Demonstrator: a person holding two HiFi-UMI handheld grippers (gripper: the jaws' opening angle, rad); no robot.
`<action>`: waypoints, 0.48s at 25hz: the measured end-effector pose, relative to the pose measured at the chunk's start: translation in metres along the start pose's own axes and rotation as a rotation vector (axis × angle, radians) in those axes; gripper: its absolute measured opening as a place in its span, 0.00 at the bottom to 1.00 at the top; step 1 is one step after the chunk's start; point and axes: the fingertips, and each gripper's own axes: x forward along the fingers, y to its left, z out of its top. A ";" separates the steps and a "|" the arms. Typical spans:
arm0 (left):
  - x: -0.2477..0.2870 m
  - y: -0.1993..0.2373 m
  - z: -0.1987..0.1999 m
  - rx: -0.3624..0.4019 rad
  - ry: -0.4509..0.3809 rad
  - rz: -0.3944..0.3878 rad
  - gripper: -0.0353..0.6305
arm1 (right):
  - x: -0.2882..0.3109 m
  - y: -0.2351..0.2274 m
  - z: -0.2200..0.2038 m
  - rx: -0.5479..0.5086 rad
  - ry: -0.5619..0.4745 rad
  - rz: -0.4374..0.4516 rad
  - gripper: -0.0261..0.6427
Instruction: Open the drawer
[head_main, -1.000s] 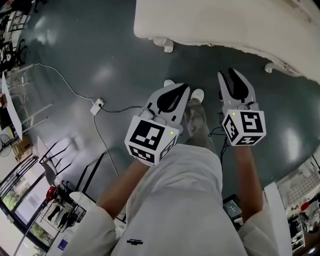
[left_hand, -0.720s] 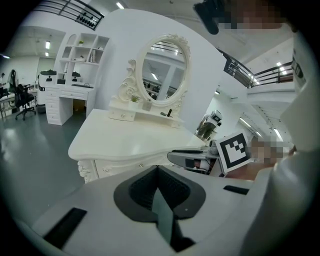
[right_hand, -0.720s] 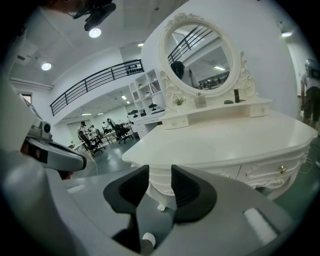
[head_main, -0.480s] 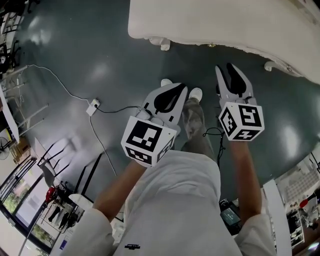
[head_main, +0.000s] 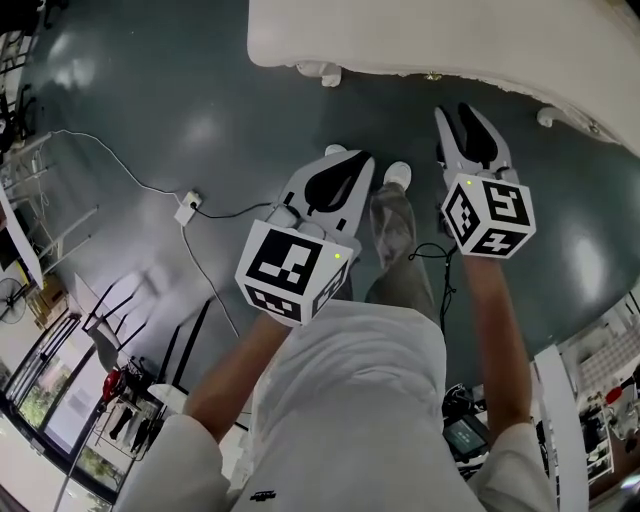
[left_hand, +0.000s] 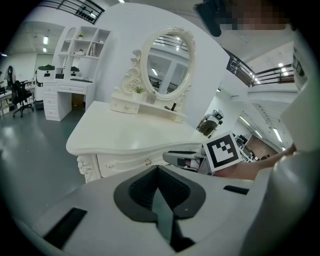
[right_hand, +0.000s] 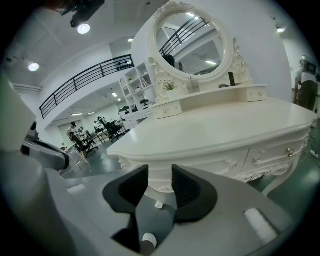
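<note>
While we held both grippers short of the dressing table (head_main: 450, 40), the drawer (right_hand: 270, 152) sat shut under its tabletop's front edge, well apart from them and right of the right gripper (right_hand: 160, 175), whose empty jaws had just been opening. The left gripper (left_hand: 158, 169) had its jaws clenched on nothing.

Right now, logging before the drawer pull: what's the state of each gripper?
Left gripper: closed, holding nothing.
Right gripper: open, its jaws have just been opening, nothing between them.
</note>
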 end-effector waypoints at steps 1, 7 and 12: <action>0.001 0.002 0.000 0.000 0.003 -0.002 0.07 | 0.004 -0.001 -0.002 0.001 0.004 -0.005 0.27; 0.012 0.019 -0.010 -0.019 0.015 -0.004 0.07 | 0.032 -0.005 -0.020 -0.002 0.033 -0.025 0.27; 0.018 0.025 -0.019 -0.028 0.023 -0.009 0.07 | 0.046 -0.015 -0.032 0.012 0.045 -0.058 0.28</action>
